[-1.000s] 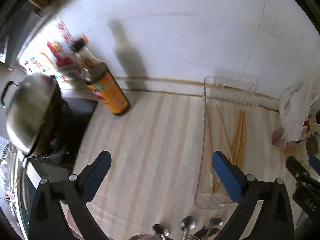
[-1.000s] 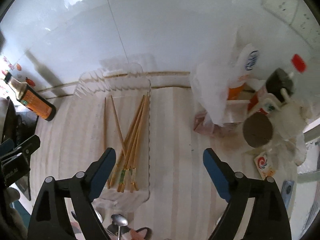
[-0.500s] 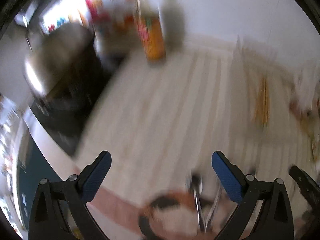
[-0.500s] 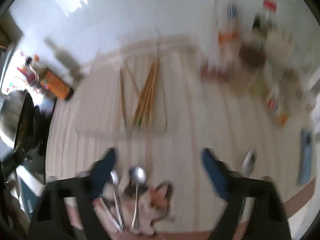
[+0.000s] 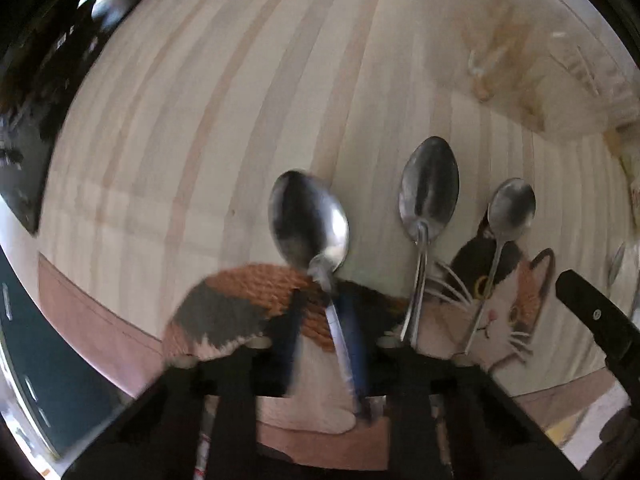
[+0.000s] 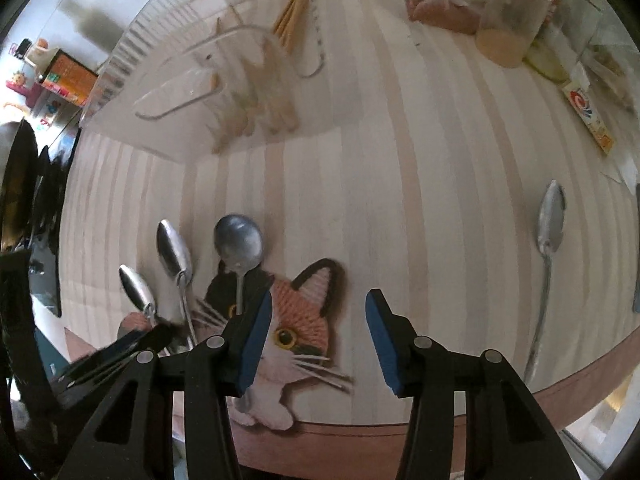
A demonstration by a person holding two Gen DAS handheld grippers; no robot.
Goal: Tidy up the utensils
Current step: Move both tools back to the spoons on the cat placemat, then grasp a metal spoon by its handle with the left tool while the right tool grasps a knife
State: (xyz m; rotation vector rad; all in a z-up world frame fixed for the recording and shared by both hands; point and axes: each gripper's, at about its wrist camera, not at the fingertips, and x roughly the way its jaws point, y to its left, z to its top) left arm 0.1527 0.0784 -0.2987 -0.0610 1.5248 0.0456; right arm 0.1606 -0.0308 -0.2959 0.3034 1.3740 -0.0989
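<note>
Soft daylight, fisheye-bent edges, motion blur, dark vignetted corners, faint shadows

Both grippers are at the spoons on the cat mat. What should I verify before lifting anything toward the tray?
1. Left gripper shut on the leftmost spoon by its handle: ok.
2. Spoon between the right gripper pads: not ok. The jaws are closing over the bare cat mat, and the round spoon has its handle at the left finger, not between the pads.
3. Held spoon apart from the middle spoon: ok.
4. Room in the clear tray beside the chopsticks: cannot tell, blurred.
5. Lone spoon lying clear of both grippers: ok.
</note>
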